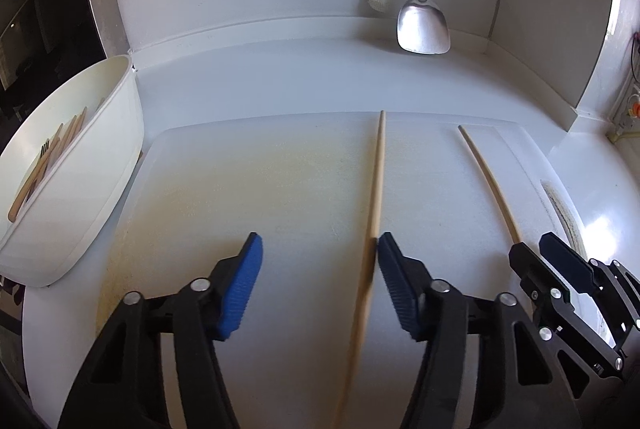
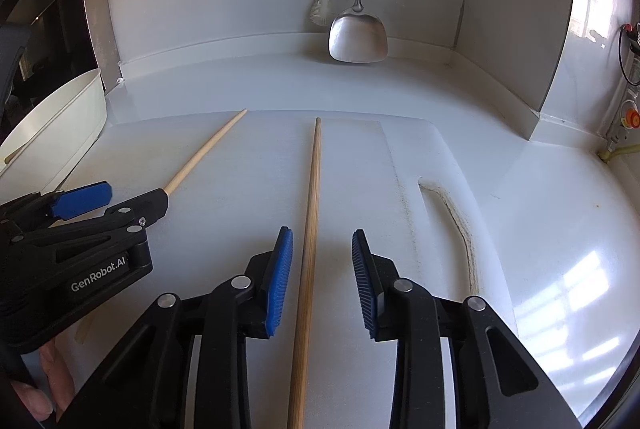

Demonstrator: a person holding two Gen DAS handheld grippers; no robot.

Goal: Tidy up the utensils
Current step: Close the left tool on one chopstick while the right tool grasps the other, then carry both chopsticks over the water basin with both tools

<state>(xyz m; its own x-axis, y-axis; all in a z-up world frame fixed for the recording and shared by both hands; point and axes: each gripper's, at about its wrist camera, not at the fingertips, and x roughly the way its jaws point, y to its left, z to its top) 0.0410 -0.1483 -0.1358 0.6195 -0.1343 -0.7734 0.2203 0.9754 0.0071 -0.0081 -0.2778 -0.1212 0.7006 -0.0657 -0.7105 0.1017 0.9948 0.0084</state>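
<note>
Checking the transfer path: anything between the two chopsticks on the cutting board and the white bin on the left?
Nothing visible. The chopsticks lie on the cutting board, each between open tongs, left and right. The board toward the white bin is bare; the metal spatula hangs at the back wall.

Left gripper point(image 1: 318, 249) angles downward, jaws partway apart, the right-hand blue pad point(image 1: 394, 281) just touching what lies between them while the left pad stands clear. Right gripper point(image 2: 322, 253) tilts down too, jaws narrower, neither blue pad point(image 2: 280, 281) pressing anything. The two grippers sit side by side, close together. Fingertips point(image 2: 44, 385) of the person's left hand show beneath the left gripper's body.
</note>
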